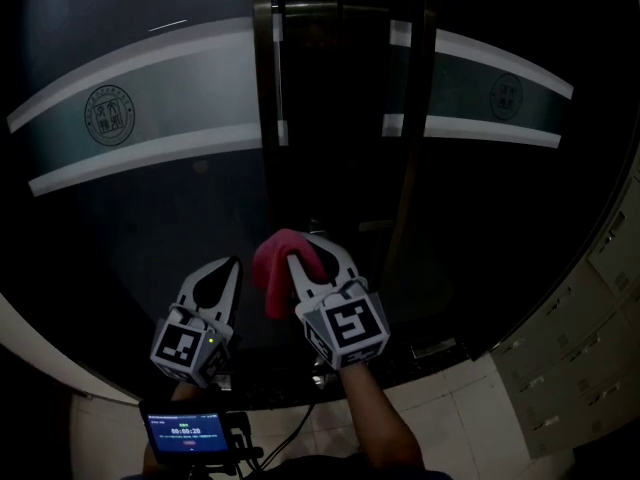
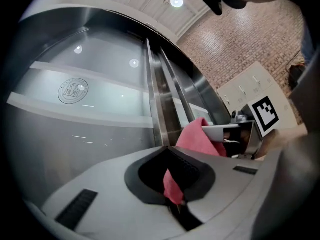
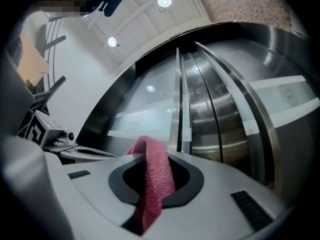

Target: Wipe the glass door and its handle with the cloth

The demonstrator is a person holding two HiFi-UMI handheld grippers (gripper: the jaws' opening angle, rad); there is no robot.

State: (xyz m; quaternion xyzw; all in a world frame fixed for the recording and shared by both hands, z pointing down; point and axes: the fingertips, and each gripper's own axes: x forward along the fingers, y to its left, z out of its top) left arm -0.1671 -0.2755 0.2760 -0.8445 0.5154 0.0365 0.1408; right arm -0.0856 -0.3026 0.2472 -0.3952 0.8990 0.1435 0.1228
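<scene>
A pink cloth (image 1: pixel 280 260) hangs in front of the dark glass door (image 1: pixel 150 198), whose frosted band carries a round logo (image 1: pixel 108 115). My right gripper (image 1: pixel 312 258) is shut on the cloth (image 3: pixel 156 176), which runs up between its jaws and folds over their tops. My left gripper (image 1: pixel 228 278) sits close to its left, jaws together. A small pink end of the cloth (image 2: pixel 172 186) shows pinched between them. From the left gripper view the rest of the cloth (image 2: pixel 197 136) bulges beside the right gripper (image 2: pixel 227 134). A vertical steel handle bar (image 1: pixel 266 88) runs along the door's edge.
A second dark glass panel (image 1: pixel 500 168) with the same frosted band stands to the right of the steel frame (image 1: pixel 415 118). Pale floor tiles (image 1: pixel 480 408) lie at the lower right. A small lit screen (image 1: pixel 185 432) sits by the person's waist, with a forearm (image 1: pixel 375 418) behind the right gripper.
</scene>
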